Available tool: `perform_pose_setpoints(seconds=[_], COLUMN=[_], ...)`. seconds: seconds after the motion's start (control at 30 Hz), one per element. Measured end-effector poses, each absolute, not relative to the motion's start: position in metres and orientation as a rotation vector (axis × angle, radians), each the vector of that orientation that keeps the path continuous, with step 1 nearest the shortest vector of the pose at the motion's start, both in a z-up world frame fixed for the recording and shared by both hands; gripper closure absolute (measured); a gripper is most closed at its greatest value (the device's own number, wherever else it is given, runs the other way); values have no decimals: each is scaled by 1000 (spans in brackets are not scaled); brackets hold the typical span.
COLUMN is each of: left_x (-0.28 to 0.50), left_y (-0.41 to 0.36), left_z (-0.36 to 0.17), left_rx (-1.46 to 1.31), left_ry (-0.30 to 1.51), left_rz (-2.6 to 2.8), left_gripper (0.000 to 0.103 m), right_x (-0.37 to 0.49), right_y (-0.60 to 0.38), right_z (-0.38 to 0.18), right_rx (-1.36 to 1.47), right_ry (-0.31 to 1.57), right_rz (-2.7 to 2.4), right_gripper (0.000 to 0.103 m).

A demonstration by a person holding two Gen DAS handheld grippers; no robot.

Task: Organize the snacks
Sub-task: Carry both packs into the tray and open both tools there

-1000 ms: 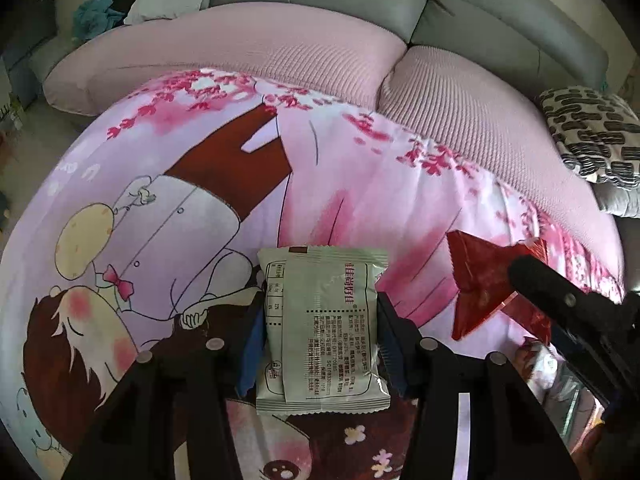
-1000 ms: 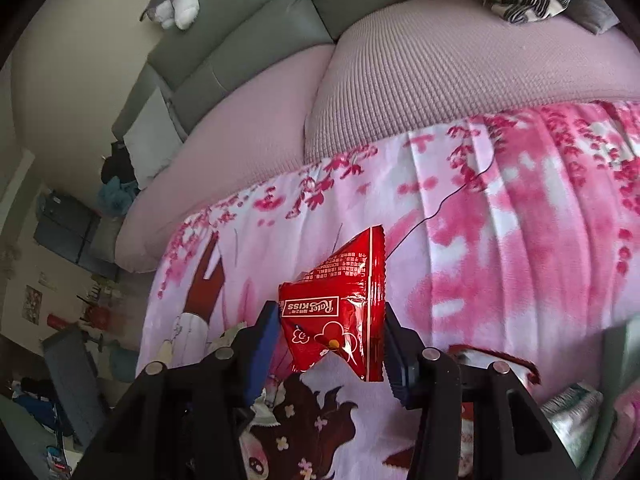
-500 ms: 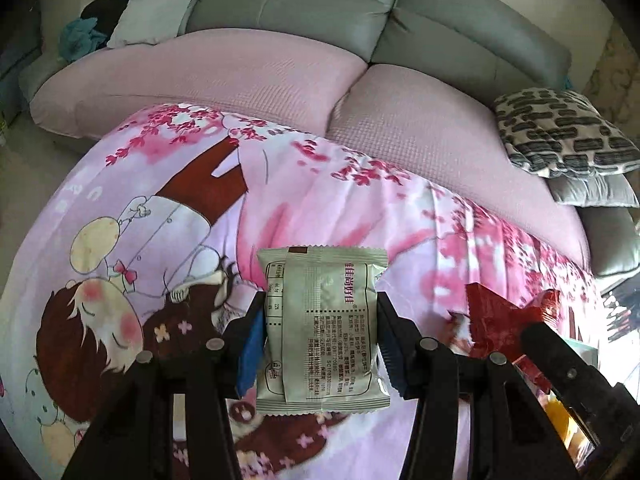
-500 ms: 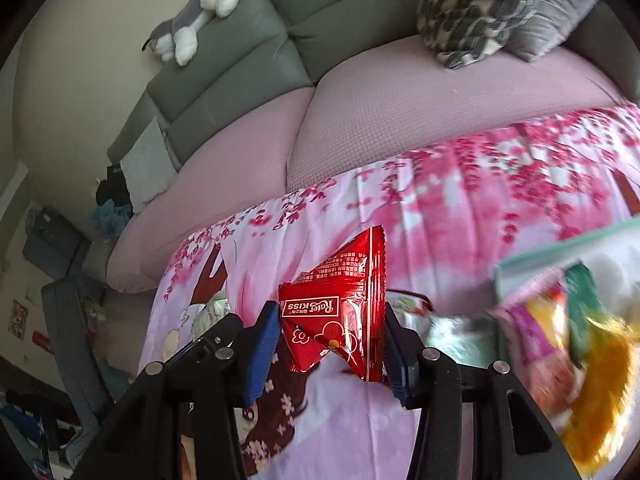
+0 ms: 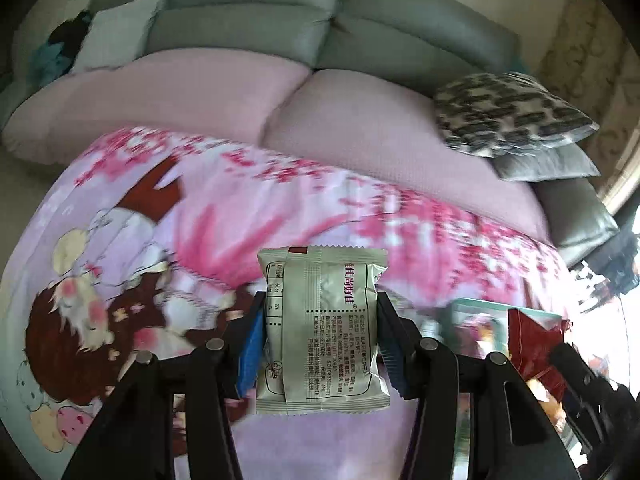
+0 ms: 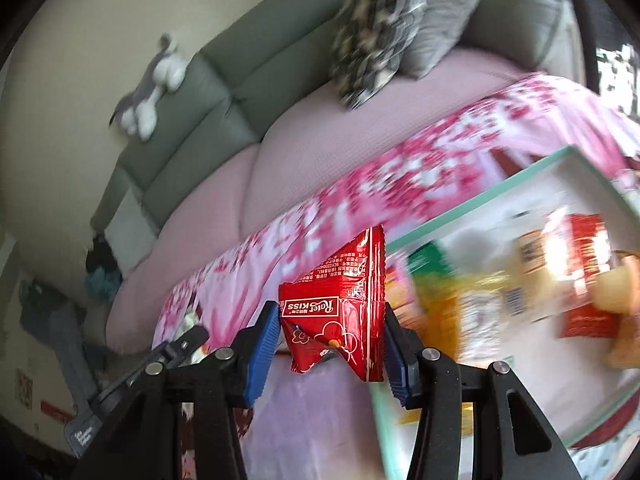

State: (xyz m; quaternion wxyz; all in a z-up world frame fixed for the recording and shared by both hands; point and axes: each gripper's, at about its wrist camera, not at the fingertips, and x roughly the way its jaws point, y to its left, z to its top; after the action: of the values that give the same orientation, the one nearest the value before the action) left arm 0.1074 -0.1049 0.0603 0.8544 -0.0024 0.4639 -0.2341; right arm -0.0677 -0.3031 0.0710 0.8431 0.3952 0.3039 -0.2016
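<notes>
A pale green snack packet (image 5: 323, 326) is hanging clamped between the jaws of the left gripper (image 5: 320, 340), while a red Rolet Kiss packet (image 6: 340, 312) is being pinched the same way in the right gripper (image 6: 330, 344), both lifted clear of the pink cartoon-print cloth (image 5: 208, 216) below. Just right of the right jaws, a teal-rimmed tray (image 6: 472, 204) is already holding several blurred snack packs, suggesting sorting is well under way. These two packets are not yet set down; placing them appears to be what is left. Beyond the jaws, a sofa (image 5: 328, 40) is filling the background.
</notes>
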Motion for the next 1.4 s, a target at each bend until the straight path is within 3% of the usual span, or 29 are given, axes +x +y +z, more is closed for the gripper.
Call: perform_pose_setpoints(seconds=[0.5,1.07,1.2,1.3,1.4], left_x=[14,-2,-3,-4,-3], left_y=[-253,-320,-317,-313,-309], left_z=[83,47,52,57,61], left_rx=[195,295,284,278,268], left_ry=[960,1047,1037,1033,1032], left_rz=[-854,-847,-840,-835,-827], left_gripper=[50,50,48,35,35], right_x=[-182,-178,-174,-172,-170], right_y=[-412,-423,-423,-421,-418], right_z=[55,35,32,33,35], right_rx=[912,859,839,808,781], right_ry=[567,658,714,747,764], right_rz=[-853,-854,-862,-870,-870], right_gripper=[52,50,42,37,31])
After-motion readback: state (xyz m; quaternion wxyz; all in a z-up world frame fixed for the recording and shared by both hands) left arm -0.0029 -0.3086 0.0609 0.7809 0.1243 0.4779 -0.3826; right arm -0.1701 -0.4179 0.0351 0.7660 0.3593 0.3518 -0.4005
